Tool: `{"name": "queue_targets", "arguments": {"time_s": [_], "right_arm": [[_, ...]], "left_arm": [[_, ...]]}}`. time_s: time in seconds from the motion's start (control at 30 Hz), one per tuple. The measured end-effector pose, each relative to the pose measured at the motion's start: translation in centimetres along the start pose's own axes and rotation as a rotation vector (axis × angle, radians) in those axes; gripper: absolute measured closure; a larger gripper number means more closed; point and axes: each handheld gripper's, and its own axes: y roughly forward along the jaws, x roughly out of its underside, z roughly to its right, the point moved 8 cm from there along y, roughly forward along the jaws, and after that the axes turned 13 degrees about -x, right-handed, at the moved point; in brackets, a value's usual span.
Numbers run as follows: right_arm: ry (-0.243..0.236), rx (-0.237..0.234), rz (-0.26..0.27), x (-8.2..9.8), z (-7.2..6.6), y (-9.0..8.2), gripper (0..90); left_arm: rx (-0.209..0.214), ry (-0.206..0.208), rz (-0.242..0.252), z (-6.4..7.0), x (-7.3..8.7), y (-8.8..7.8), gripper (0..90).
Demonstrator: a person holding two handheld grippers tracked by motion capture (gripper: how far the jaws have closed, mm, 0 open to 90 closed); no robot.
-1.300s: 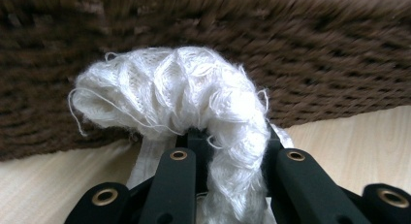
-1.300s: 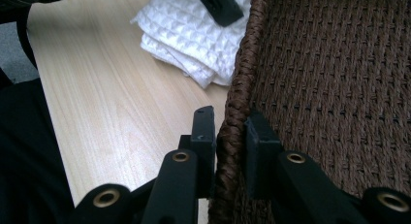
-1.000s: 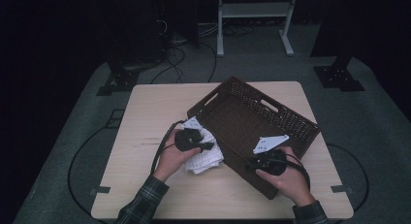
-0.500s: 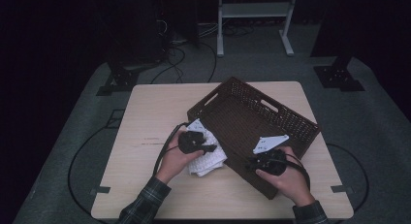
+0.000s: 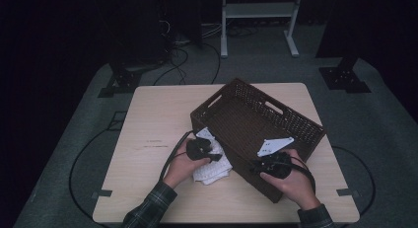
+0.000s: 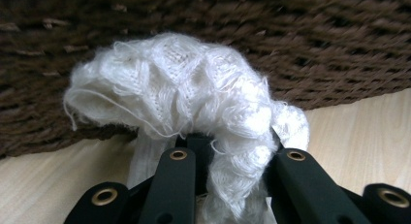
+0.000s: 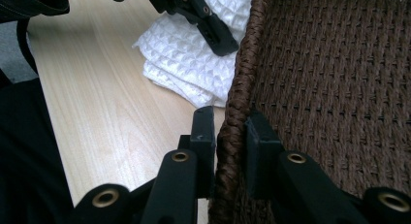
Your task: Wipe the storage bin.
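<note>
A dark brown woven basket (image 5: 296, 114) stands askew on the right half of the wooden table (image 5: 157, 119). Against its near-left wall lies a white waffle-knit cloth (image 5: 213, 170). My left gripper (image 5: 217, 158) is shut on that cloth. In the left gripper view the cloth (image 6: 184, 88) bunches up between the jaws of the left gripper (image 6: 233, 146), with the basket wall (image 6: 315, 49) right behind it. My right gripper (image 5: 254, 166) is shut on the basket's near rim. In the right gripper view the right gripper (image 7: 231, 122) has one jaw outside and one inside the braided rim (image 7: 245, 64), and the cloth (image 7: 184, 54) lies beyond.
The left half of the table (image 7: 106, 112) is bare wood. A white shelf frame (image 5: 259, 11) and black stand feet (image 5: 345, 77) stand on the grey floor beyond the table. Cables (image 5: 172, 156) trail from both grippers.
My left hand has sunk a little toward the table with the cloth in its jaws. The right hand and the basket have stayed where they were.
</note>
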Motion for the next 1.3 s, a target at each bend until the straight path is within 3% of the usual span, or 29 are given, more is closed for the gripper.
{"name": "queue_targets", "arguments": {"time_s": [0.17,0.4,0.57,0.8,1.3], "right_arm": [[-0.015,0.009,0.029,-0.4,-0.1,-0.9,70.0],[0.012,0.001,0.043,0.9,-0.5,-2.5,74.2],[0.025,-0.021,0.056,1.3,-0.7,-2.3,77.5],[0.002,0.023,0.042,0.2,-0.5,-1.1,77.4],[-0.010,0.017,0.044,-1.2,-0.1,0.4,77.0]], "left_arm": [[0.001,-0.012,-0.007,-0.3,0.2,0.1,75.8],[0.001,-0.010,-0.010,-0.4,0.3,0.1,75.7],[-0.004,-0.013,-0.012,-0.6,0.4,0.1,75.7],[-0.022,-0.020,0.001,-1.3,0.1,-0.6,75.8],[-0.045,-0.030,0.097,-2.0,-1.7,-4.0,75.8]]}}
